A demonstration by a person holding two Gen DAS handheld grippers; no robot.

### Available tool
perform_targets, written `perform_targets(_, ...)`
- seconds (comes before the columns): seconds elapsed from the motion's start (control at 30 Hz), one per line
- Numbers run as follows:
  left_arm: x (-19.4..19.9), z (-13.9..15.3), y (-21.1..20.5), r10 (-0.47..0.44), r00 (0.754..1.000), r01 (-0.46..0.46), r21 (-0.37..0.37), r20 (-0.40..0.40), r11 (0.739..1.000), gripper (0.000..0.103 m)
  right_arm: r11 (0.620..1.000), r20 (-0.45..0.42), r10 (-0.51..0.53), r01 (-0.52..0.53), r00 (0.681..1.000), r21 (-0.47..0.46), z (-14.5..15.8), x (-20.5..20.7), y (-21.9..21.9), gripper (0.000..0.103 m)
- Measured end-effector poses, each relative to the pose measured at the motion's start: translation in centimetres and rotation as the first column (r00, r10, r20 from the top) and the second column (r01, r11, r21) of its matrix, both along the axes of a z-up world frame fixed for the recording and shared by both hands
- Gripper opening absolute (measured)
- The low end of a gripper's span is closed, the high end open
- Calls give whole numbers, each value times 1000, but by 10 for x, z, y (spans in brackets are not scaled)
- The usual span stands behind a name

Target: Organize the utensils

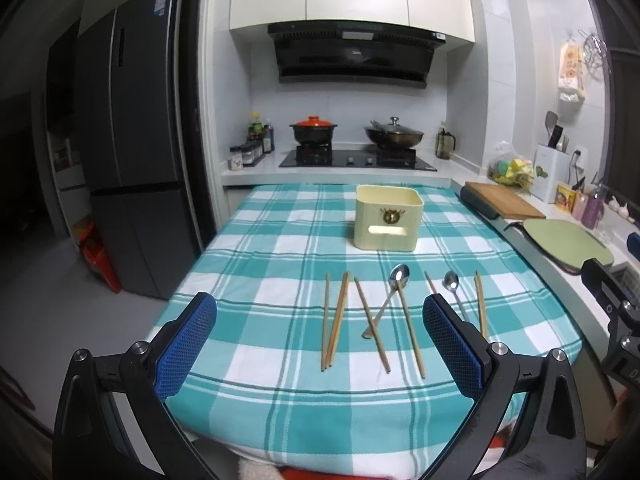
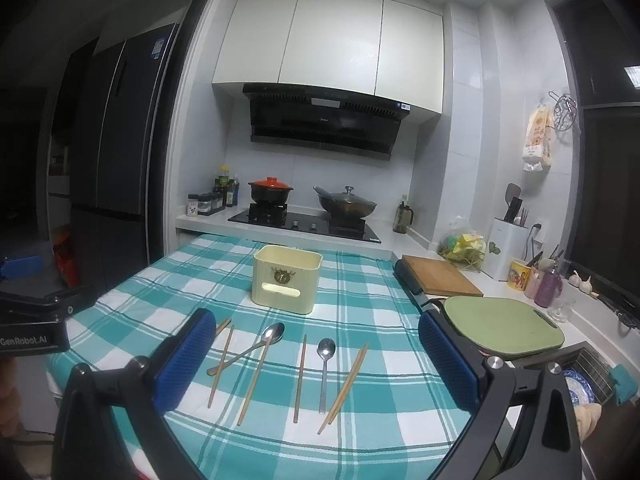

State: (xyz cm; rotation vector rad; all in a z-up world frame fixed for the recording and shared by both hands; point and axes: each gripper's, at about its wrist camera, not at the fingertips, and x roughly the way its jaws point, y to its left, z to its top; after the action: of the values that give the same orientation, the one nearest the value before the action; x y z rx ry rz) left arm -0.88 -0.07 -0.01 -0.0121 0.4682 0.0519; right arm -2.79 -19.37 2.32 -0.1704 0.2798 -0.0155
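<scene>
A cream utensil box stands open-topped at the middle of a teal checked tablecloth. In front of it lie several wooden chopsticks and two metal spoons: a larger one crossed with chopsticks, a smaller one to its right. My left gripper is open and empty, hovering above the near table edge. My right gripper is open and empty, also near the front edge, above the right-hand utensils.
A counter runs along the right with a wooden board, a green cutting board and jars. A stove with a red-lidded pot and a wok is behind the table. A fridge stands left.
</scene>
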Motion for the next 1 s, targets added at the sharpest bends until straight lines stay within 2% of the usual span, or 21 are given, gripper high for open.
perform_targets(1.0, 1, 0, 3, 12, 1000, -13, 17, 15, 1000, 103, 1000, 21, -11, 11, 1000, -3, 1, 1, -2, 103)
